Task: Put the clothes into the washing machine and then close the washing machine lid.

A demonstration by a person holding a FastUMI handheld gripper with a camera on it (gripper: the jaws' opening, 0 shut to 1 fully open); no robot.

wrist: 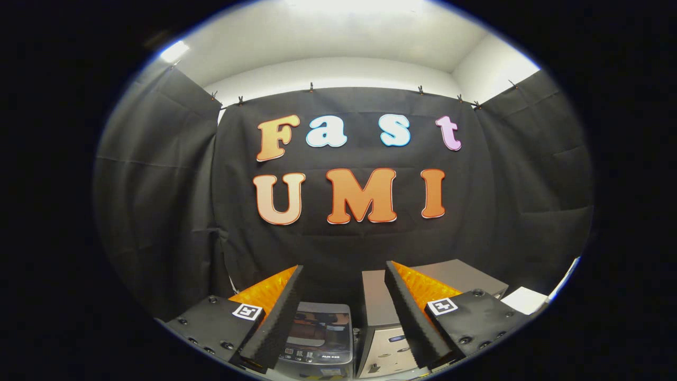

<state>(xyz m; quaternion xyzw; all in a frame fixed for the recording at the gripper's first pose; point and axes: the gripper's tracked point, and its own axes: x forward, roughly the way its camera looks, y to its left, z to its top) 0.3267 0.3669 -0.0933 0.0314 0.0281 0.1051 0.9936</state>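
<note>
My gripper [344,271] is held high, open, with nothing between its fingers. Low down between the fingers stands a small grey washing machine [320,333] with a dark glossy lid and a control panel along its near edge. The lid looks down, though its reflections make that hard to judge. No clothes appear in this view.
A grey box-like appliance [382,317] stands right beside the washing machine, partly behind the right finger. A white surface [526,299] lies further right. Black cloth walls close the booth behind and on both sides.
</note>
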